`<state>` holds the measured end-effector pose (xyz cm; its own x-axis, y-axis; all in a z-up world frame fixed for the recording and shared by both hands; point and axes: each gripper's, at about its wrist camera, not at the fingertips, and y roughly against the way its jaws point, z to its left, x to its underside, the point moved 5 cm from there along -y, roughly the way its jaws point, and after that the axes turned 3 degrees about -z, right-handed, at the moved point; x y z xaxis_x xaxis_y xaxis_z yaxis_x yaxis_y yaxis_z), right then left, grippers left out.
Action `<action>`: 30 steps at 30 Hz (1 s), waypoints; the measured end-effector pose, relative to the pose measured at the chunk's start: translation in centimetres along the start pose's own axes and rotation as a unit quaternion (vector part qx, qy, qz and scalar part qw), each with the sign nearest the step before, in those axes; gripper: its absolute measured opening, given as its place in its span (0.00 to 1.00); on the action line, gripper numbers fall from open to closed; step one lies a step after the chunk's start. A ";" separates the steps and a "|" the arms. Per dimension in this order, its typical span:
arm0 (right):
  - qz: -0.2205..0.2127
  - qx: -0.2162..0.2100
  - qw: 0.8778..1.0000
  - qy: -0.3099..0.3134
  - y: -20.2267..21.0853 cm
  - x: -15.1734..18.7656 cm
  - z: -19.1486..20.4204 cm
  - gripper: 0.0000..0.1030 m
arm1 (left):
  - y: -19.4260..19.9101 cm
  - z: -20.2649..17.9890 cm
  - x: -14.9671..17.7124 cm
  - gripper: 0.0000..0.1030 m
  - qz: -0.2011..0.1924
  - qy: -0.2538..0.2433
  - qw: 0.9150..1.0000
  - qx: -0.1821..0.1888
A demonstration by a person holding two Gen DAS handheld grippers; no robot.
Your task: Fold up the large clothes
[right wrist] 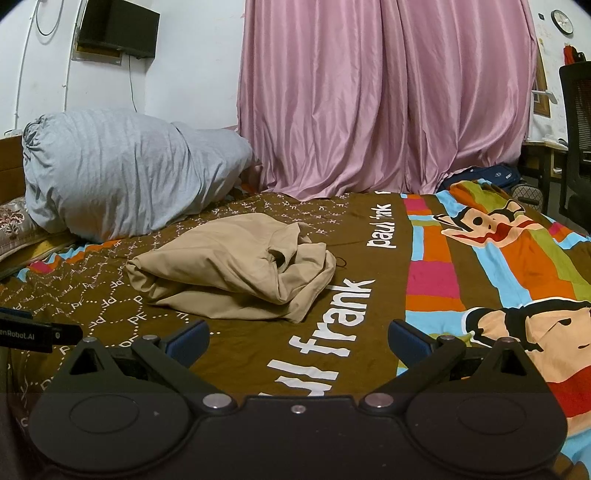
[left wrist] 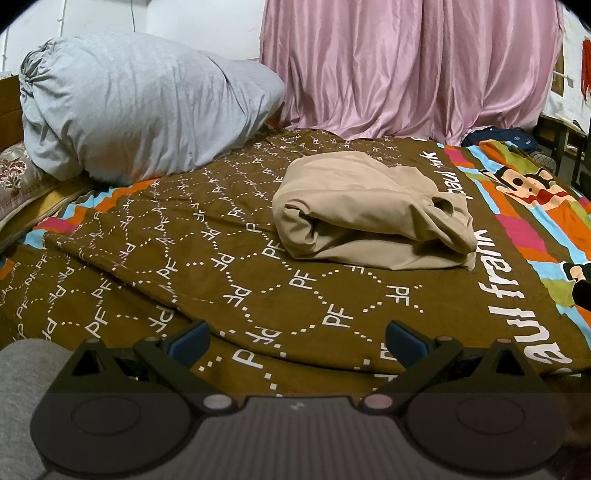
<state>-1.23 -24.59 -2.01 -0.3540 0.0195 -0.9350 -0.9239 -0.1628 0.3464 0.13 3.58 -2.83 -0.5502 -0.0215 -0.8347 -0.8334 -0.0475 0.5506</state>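
— Beige fabric is seen first: a beige garment [left wrist: 373,210] [right wrist: 232,266] is bundled into a loose, thick roll, with a rounded fold at its left end and a crumpled opening toward its right. Where is it laid?

— It is laid on the brown part of a printed bedsheet [left wrist: 258,295] [right wrist: 369,332], across the dotted "PF" pattern and just beside the white "paul frank" lettering. It is touched by neither tool.

— How are the tools held?

— The left gripper [left wrist: 297,338] is held above the near edge of the sheet, its blue-padded fingers [left wrist: 190,339] spread wide with nothing between them. The right gripper [right wrist: 297,338] is likewise spread wide and empty, over the lettering, with the garment ahead and to its left. The tip of the other device is caught at the left edge of the right wrist view.

— And what is set around?

— A large grey bundle of bedding [left wrist: 140,110] [right wrist: 125,170] is piled at the far left of the bed, above a patterned pillow [left wrist: 22,181]. A pink curtain [left wrist: 406,66] [right wrist: 384,96] is hung behind the bed. Cartoon monkey faces [right wrist: 480,225] are printed on the striped right side of the sheet. A wall-mounted dark screen [right wrist: 118,29] and a wall clock [right wrist: 562,21] are shown in the right wrist view, and a black chair [right wrist: 576,140] is stood at the far right.
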 end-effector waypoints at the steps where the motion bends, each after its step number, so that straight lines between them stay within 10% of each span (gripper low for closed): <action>1: 0.000 0.000 1.000 0.000 0.0 0.0 0.0 0.99 | 0.0 0.0 0.0 1.00 0.000 0.000 1.000 0.000; 30: 0.001 0.001 1.000 -0.005 -0.1 0.2 -0.1 0.99 | 0.0 -0.1 0.0 0.99 0.000 -0.002 1.000 -0.001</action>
<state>-1.24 -24.64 -2.24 -0.3568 0.0283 -0.9337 -0.9236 -0.1609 0.3480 0.09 3.50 -2.81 -0.5502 -0.0181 -0.8348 -0.8334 -0.0503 0.5503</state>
